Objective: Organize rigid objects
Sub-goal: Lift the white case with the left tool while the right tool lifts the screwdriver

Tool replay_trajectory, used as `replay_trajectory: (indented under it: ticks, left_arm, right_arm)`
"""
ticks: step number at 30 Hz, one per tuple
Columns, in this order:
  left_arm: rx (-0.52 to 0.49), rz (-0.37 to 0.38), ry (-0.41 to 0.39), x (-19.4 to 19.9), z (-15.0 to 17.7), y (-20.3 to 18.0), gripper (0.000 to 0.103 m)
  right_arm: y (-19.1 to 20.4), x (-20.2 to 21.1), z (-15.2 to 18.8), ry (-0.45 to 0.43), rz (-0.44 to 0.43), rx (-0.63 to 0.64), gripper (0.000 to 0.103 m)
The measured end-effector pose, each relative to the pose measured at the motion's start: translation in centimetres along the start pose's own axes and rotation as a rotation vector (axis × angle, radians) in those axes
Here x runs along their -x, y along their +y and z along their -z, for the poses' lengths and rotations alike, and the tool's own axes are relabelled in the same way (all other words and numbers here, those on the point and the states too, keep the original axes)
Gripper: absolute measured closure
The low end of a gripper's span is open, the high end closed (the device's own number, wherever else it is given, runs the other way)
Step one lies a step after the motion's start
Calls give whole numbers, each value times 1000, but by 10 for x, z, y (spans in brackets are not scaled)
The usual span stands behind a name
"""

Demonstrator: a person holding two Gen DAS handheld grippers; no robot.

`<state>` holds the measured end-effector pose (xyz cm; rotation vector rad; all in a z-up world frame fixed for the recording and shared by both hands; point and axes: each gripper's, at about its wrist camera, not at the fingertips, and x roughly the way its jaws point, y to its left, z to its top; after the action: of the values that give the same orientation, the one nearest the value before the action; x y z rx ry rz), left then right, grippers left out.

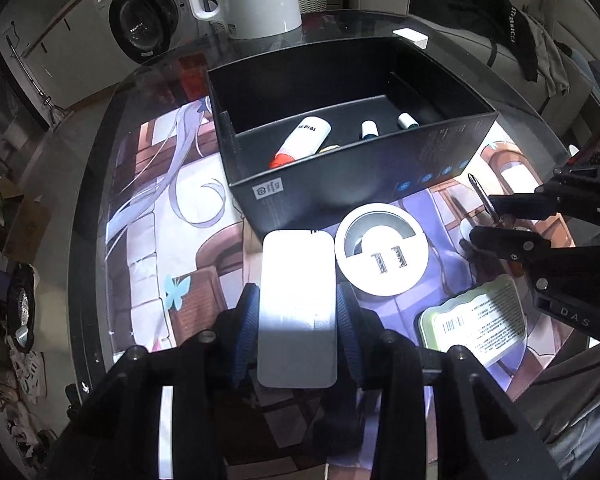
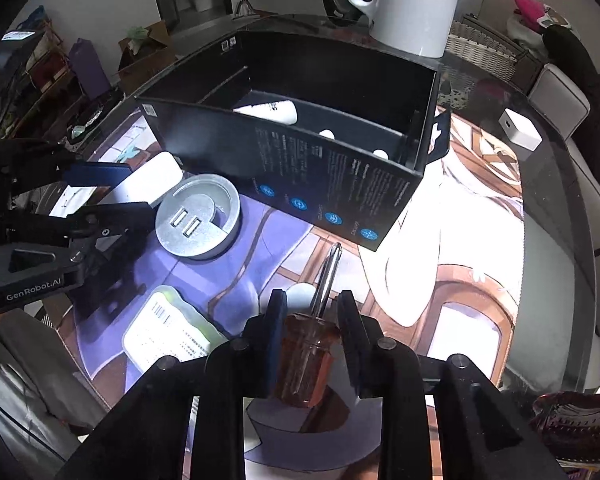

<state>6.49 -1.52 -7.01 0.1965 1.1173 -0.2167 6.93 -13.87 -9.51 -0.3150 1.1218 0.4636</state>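
Note:
In the left wrist view my left gripper [image 1: 296,308] has its blue pads [image 1: 246,320] pressed on both sides of a flat white rectangular block [image 1: 296,288] lying on the mat. My right gripper [image 2: 310,308] is shut on the amber handle of a screwdriver [image 2: 304,356], whose shaft points toward the open black box [image 2: 300,168]. The left view shows that gripper [image 1: 484,220] at the right edge. In the box [image 1: 340,188] lie a white tube with a red cap [image 1: 304,140] and two small white-capped items [image 1: 369,128].
A round silver USB disc [image 1: 380,248] lies beside the white block, with a green labelled tin [image 1: 472,328] to its right. A white kettle [image 2: 412,4] stands behind the box and a white cube [image 2: 520,128] lies on the glass table to the right. A washing machine [image 1: 144,20] stands beyond.

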Motion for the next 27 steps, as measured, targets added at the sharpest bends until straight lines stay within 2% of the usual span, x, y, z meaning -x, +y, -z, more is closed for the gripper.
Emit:
replay_trajectory:
  ticks: [8,11,15,20,23,27]
  left_arm:
    - [8,16,-36,8,0,7,66]
    - [-2,46,-80,19,-4,4,66]
    - [-17,44,-136,35,-7,0,66]
    - [-18,54,-162,40,-8,-2,66]
    - [-12,69,-208,52,-9,-2,66]
    - [-16,69,-341,81,-10,-5,66]
  right_arm:
    - [6,21,-1,-69,-6,3,77]
    - [10,27,-1,-89,-14,4,78]
    - [15,38,-3,-125,-33,11,78]
    - [20,42,-1,-134,-55,23,78]
    - [22,44,0,-140,-68,25,78]
    - [23,61,-2,-239,-42,53,78]
